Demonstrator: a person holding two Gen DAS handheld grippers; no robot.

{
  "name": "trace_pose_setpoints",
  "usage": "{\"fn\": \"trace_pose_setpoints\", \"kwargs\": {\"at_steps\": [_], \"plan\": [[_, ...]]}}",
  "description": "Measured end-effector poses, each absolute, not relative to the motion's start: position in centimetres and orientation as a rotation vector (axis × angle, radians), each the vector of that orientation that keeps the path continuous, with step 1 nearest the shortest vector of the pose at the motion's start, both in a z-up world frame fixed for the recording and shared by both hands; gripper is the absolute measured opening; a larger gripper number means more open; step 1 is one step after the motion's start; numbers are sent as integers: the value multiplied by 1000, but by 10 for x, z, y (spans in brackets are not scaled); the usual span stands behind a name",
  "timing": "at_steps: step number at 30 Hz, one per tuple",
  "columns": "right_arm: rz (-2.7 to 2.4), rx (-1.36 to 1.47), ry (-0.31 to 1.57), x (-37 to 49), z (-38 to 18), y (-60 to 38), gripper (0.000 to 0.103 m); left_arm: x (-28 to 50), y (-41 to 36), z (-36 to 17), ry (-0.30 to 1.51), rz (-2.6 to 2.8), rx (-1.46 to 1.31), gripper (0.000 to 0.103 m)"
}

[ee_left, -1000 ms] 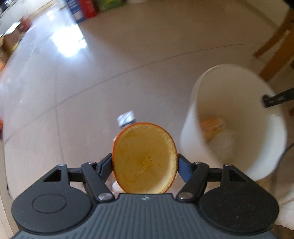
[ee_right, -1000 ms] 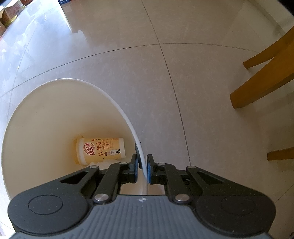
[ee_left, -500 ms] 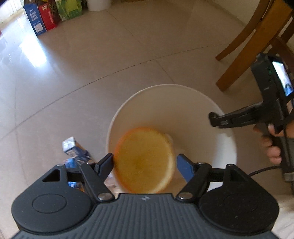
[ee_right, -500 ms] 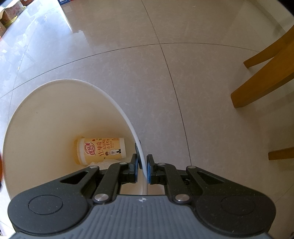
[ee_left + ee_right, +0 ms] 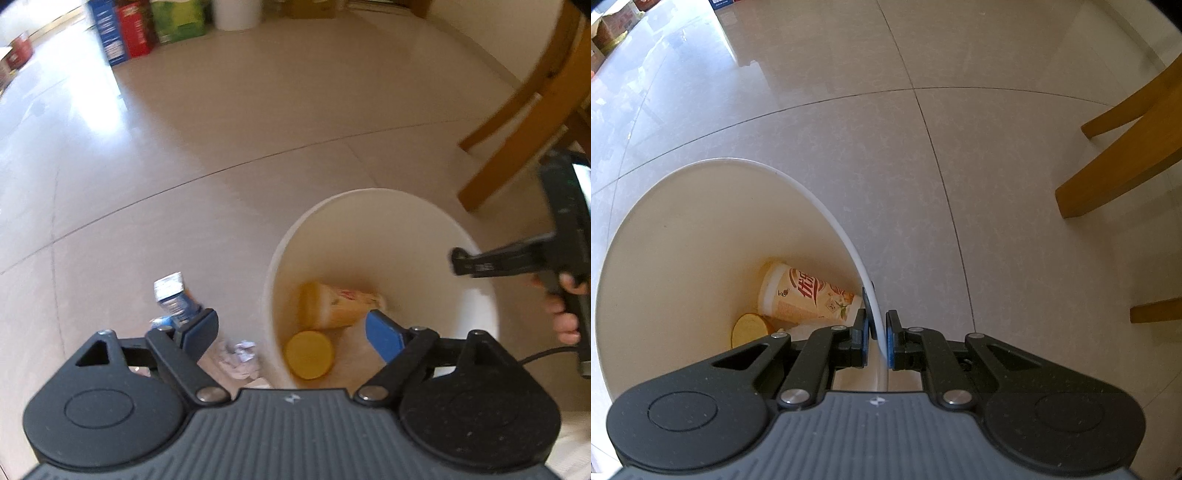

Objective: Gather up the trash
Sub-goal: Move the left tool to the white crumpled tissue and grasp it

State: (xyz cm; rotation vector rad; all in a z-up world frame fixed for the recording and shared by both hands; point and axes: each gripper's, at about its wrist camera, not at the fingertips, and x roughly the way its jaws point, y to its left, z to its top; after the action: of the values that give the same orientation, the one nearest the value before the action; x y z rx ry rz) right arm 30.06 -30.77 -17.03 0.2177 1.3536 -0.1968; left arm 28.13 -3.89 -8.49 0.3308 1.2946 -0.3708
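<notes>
Your left gripper [image 5: 291,332] stands wide over the white round plastic bin [image 5: 476,243], its jaws having just been opening, with nothing between the blue pads. The orange peel half [image 5: 309,354] lies on the bin floor beside the printed paper cup [image 5: 338,304] on its side. Your right gripper [image 5: 877,341] is clamped tight on the bin's rim. A crumpled white paper [image 5: 238,356] and a small blue carton [image 5: 175,299] lie on the tiled floor [image 5: 221,147], just beside the bin.
</notes>
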Motion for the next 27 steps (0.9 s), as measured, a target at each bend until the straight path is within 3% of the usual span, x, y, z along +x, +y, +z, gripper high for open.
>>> {"fn": "trace_pose_setpoints", "kwargs": {"at_steps": [16, 27], "plan": [[-200, 211, 1356, 302, -169, -305, 11, 270, 84, -175, 1324, -90, 178, 88], [-201, 209, 1354, 302, -168, -304, 11, 230, 103, -271, 1360, -44, 115, 88]]}}
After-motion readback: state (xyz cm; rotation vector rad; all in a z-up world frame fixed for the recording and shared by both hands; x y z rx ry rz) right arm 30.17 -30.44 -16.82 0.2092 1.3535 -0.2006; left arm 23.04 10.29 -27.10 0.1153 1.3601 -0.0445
